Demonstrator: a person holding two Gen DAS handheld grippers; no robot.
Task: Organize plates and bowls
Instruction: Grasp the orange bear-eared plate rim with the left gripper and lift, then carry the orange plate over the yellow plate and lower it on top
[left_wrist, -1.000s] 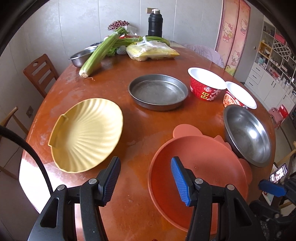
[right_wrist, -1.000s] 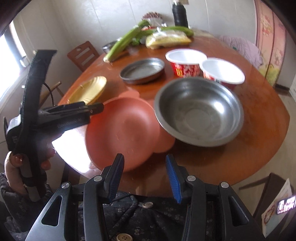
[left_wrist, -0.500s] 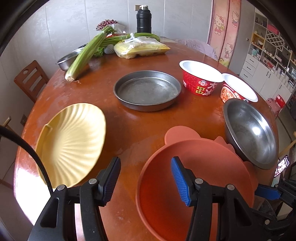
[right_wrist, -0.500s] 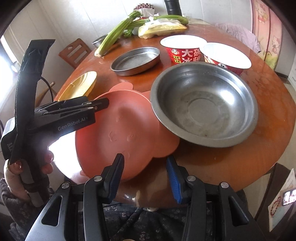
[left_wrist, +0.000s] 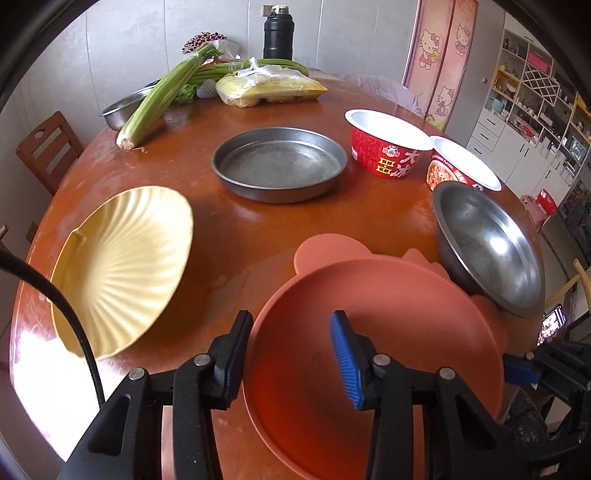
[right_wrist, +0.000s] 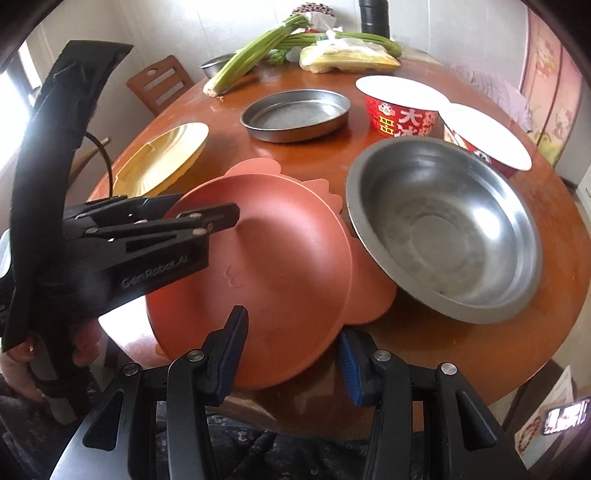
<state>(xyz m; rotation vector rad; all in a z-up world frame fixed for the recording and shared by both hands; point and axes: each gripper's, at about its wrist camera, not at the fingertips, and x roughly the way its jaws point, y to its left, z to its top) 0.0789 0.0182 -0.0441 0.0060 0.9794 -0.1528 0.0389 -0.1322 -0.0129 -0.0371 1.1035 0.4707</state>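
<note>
At the near edge of the round wooden table (left_wrist: 258, 229) sits the orange plate (left_wrist: 369, 332), its near side jutting past the table's edge. Its left rim lies between the left gripper (left_wrist: 291, 354)'s closing jaws, whose pads have not met it. The right gripper (right_wrist: 293, 354) straddles the plate's near rim, jaws parted, not pressing. Overlapping the plate's right side is a steel bowl (right_wrist: 443, 229). Farther left lies a yellow shell plate (left_wrist: 122, 269); beyond, a steel pan (left_wrist: 279, 164) and two red paper bowls (left_wrist: 388, 147).
</note>
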